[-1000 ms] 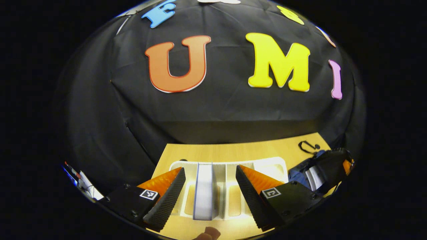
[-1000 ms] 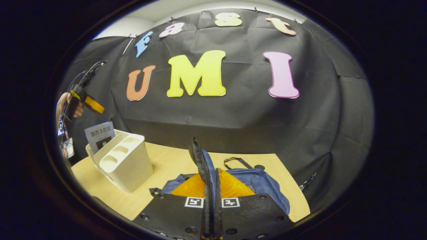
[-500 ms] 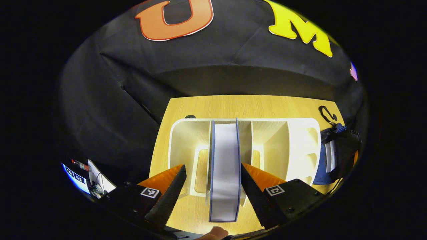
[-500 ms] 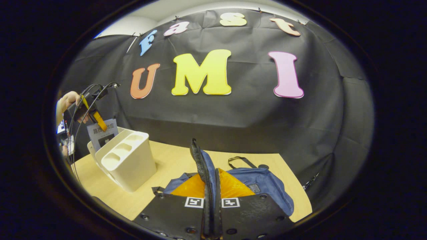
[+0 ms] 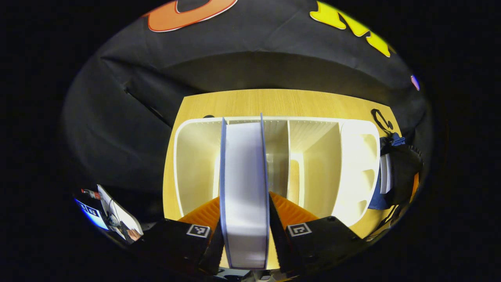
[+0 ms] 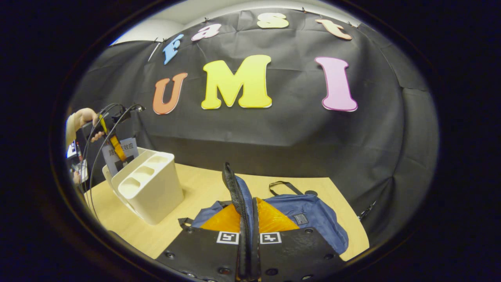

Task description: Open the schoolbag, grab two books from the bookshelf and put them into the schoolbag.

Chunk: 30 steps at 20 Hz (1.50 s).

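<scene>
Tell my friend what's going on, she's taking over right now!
Left gripper: fingers on both sides of the book standing in the shelf; looks closed on it.
Right gripper: shut on the bag flap's zipper edge, holding it up.
Done: bag open; something white, maybe a book, shows inside it.
Left: lift this book out and put it into the bag on the table.

Nothing here reads clearly. The book [image 6: 127,148] in the rack has a line of printed characters on its cover, half covered and too small to make out. The bag [image 6: 313,211] has a small dark patch [image 6: 300,219], unreadable. Each side of the left tongs [image 5: 244,199] and the right tongs [image 6: 250,201] carries a black-and-white square code marker [image 5: 198,230], without letters.
</scene>
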{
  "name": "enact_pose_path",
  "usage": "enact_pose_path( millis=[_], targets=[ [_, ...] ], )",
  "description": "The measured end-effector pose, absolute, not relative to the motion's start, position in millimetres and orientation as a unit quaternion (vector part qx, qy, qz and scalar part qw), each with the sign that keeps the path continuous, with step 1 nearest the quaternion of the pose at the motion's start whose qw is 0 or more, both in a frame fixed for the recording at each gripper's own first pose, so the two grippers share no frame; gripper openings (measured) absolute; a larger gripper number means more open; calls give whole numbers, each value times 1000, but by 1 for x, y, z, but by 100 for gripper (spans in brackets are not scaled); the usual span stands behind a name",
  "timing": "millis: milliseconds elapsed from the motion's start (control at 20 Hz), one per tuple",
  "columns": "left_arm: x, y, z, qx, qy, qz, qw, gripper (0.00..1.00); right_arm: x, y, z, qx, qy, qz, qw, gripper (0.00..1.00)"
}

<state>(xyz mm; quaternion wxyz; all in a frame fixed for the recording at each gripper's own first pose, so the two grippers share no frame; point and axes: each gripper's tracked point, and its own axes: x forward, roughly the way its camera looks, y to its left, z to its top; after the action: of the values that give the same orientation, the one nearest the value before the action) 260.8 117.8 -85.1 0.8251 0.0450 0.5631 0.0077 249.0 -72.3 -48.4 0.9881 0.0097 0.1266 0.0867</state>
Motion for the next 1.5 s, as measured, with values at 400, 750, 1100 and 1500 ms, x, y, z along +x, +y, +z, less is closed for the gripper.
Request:
enact_pose_path(
  millis=[400,750,1100,1500],
  targets=[
    [251,113,-50,28,486,-1,873,46,249,-77,-53,20,131,85,987,5],
    [224,126,-14,43,450,4,892,46,250,-72,-55,21,134,85,987,5],
    [192,117,42,88,400,3,912,46,255,-68,-59,26,140,81,986,5],
    [149,62,92,126,362,-21,923,45,273,-71,-59,5,144,81,986,5]
  ],
)
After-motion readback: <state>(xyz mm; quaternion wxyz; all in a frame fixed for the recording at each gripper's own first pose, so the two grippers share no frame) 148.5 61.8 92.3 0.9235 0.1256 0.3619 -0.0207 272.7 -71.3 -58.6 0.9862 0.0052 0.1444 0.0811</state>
